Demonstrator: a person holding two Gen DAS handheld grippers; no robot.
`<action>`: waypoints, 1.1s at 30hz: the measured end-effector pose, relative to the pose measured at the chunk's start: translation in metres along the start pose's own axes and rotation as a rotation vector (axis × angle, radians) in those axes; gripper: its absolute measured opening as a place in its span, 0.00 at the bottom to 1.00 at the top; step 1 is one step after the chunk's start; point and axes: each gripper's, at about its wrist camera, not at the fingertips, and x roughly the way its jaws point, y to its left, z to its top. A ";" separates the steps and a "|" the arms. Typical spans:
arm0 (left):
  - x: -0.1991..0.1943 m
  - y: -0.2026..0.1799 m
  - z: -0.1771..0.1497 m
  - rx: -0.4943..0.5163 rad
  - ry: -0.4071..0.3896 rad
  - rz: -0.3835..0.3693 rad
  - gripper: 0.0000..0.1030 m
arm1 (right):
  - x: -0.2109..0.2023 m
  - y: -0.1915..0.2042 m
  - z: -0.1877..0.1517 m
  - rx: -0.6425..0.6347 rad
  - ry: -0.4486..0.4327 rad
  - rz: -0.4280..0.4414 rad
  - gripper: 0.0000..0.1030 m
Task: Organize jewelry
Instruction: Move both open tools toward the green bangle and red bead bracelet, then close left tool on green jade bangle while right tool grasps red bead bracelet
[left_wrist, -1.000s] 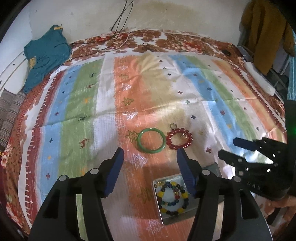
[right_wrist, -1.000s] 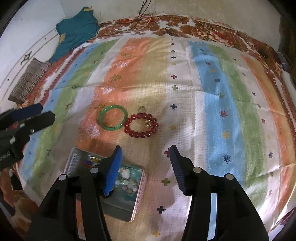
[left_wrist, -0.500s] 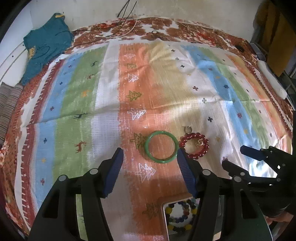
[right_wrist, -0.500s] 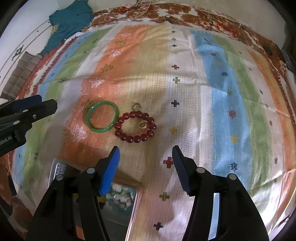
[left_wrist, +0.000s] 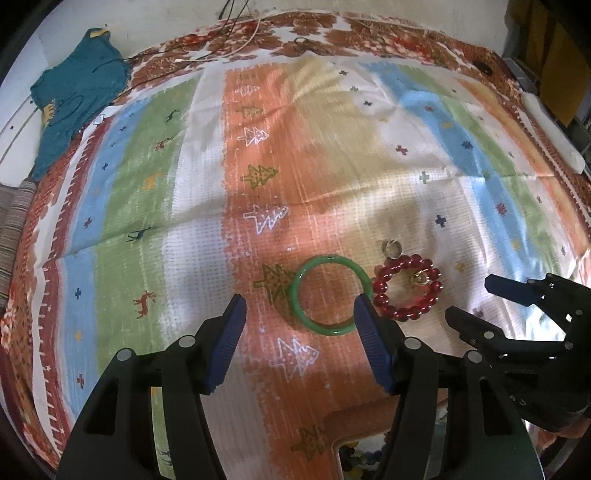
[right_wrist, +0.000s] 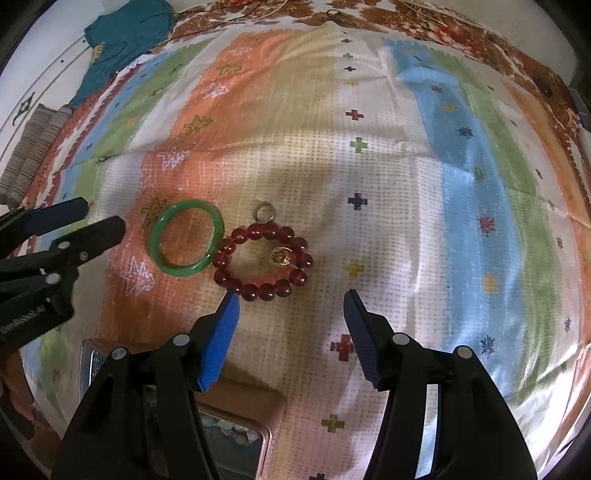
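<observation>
A green bangle (left_wrist: 296, 295) (right_wrist: 157, 240) lies flat on the striped cloth. Touching its right side is a red bead bracelet (left_wrist: 380, 291) (right_wrist: 255, 290) with a gold ring (left_wrist: 419, 277) (right_wrist: 280, 256) inside it. Another small ring (left_wrist: 391, 248) (right_wrist: 264, 214) sits just beyond the beads. My left gripper (left_wrist: 300, 298) (right_wrist: 103, 213) hangs open above the bangle's near side, nothing between its pads. My right gripper (right_wrist: 291, 294) (left_wrist: 469, 298) is open just short of the red bracelet, also empty.
A metal tin (right_wrist: 271, 406) (left_wrist: 354, 417) holding a multi-coloured bead bracelet lies at the near edge, mostly hidden under the grippers. A teal garment (left_wrist: 77, 96) and cables (left_wrist: 236, 22) are at the back left, with striped folded cloth (left_wrist: 14, 229) at the far left.
Both grippers have come down and forward toward the bangle and red bracelet, which now look larger. The tin has slipped to the bottom edge of both views.
</observation>
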 end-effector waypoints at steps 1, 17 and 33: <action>0.001 -0.001 0.001 0.008 0.002 0.001 0.59 | 0.001 0.001 0.001 -0.001 0.001 0.002 0.57; 0.040 0.004 0.010 0.017 0.077 0.003 0.59 | 0.032 -0.001 0.012 0.017 0.058 0.002 0.57; 0.077 0.003 0.002 0.082 0.149 0.040 0.53 | 0.052 0.005 0.021 -0.003 0.088 -0.017 0.57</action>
